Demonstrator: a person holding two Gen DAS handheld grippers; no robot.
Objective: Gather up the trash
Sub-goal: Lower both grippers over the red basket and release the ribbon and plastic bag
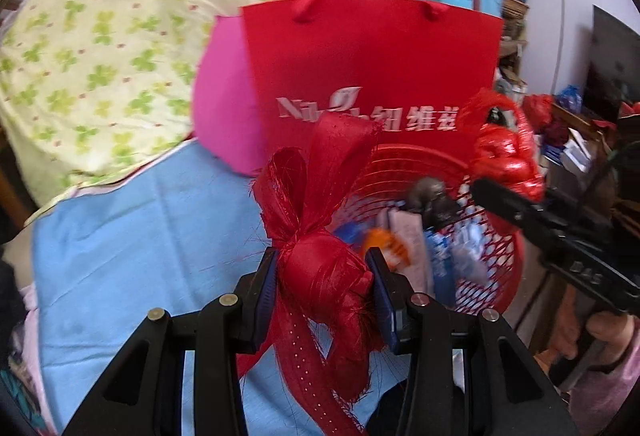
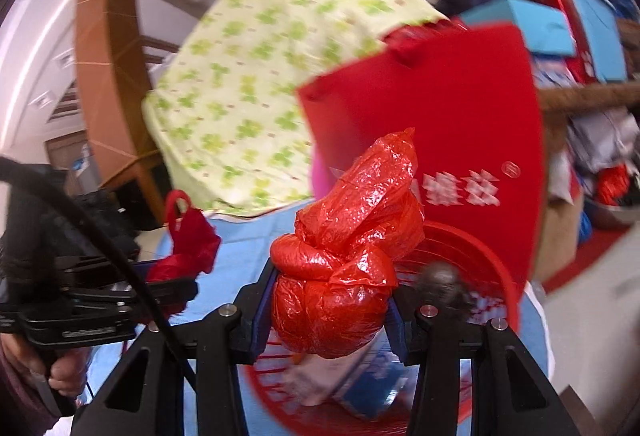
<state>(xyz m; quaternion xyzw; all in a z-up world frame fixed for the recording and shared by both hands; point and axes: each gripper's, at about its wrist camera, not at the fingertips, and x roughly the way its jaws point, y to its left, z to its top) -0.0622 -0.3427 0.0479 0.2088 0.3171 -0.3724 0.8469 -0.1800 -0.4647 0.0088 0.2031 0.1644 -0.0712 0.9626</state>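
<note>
Left gripper (image 1: pixel 325 278): pinching red bow (image 1: pixel 320 236), beside basket (image 1: pixel 496 248). Right gripper (image 2: pixel 330 310): pinching red plastic bag (image 2: pixel 344 256), over the basket's rim.

Red paper bag (image 1: pixel 372 76): white print "N…", Chinese characters, partly hidden. Right tongs (image 1: pixel 480 186) body: "DAS".
</note>
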